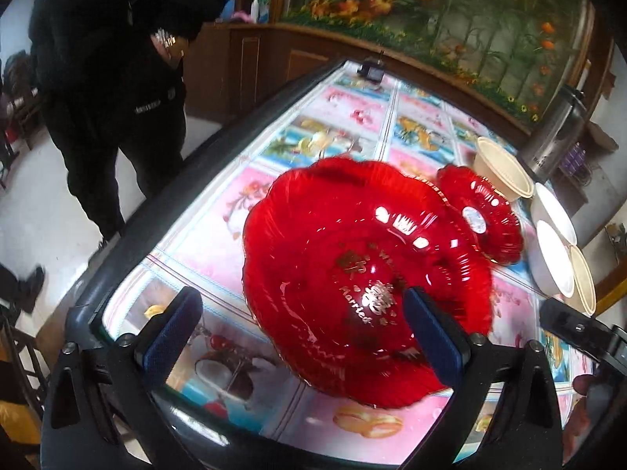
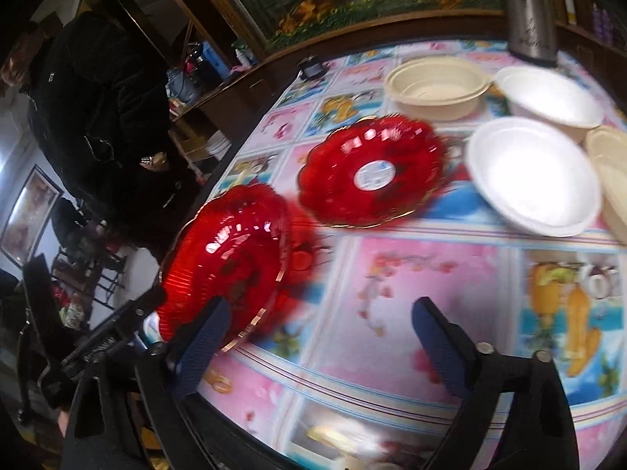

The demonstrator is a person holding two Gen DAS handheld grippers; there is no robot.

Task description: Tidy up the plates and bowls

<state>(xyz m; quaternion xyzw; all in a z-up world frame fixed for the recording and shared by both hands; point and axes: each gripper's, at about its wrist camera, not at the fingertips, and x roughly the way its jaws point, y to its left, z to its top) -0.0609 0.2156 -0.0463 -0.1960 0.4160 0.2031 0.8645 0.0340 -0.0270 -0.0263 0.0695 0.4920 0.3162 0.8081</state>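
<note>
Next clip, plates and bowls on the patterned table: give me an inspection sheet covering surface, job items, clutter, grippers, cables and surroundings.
Surface: table under a glossy fruit-and-flower print cover.
Job's things: large red plate near the table's edge; small red plate with a white sticker, farther in; two white bowls side by side; beige bowl behind them; another beige bowl at the right edge.
Clutter: metal kettle; small dark object at the far edge.
Grippers: left gripper open, large plate's rim between its fingers, contact unclear; right gripper open, nothing between its fingers.
Cables: nothing seen.
Surroundings: person in dark clothes standing beside the table; planted glass tank behind.
</note>
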